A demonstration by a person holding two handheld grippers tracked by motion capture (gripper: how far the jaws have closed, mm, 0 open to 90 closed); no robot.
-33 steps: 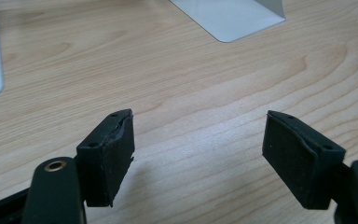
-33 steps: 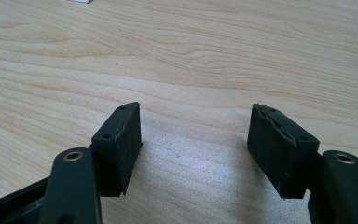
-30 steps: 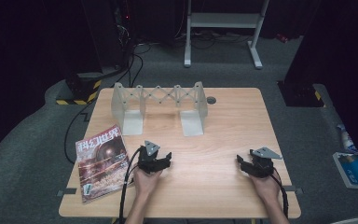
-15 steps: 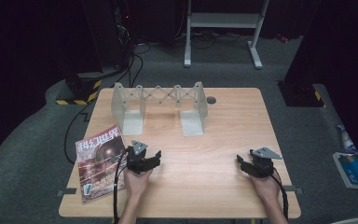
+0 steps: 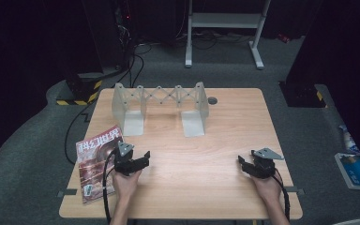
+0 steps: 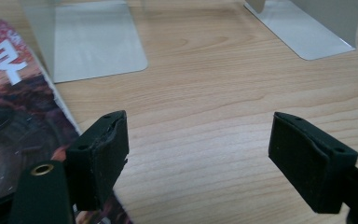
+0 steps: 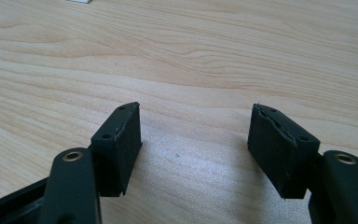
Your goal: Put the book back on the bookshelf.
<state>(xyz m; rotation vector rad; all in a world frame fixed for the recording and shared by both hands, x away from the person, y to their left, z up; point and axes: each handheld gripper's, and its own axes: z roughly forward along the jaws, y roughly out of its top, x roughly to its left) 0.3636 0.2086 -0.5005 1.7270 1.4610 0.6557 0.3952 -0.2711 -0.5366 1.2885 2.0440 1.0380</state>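
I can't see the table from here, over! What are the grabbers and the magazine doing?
Left gripper open, jaws just widened, nothing between them, at the magazine's edge. Right gripper open over bare table. Magazine flat, untouched. Nothing in the way.

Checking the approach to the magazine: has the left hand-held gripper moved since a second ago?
Yes. The left hand-held gripper has slid left toward the magazine, its jaws just opening wider, nothing between them.

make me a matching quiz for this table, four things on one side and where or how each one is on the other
Things:
1. magazine
2. expanding book rack
3. left gripper
4. small dark round object

Places or states:
A. far middle of the table, upright
B. beside the rack's right end
C. flat at the table's left edge
D. open, empty, at the magazine's right edge

Pairs: 1-C, 2-A, 3-D, 4-B
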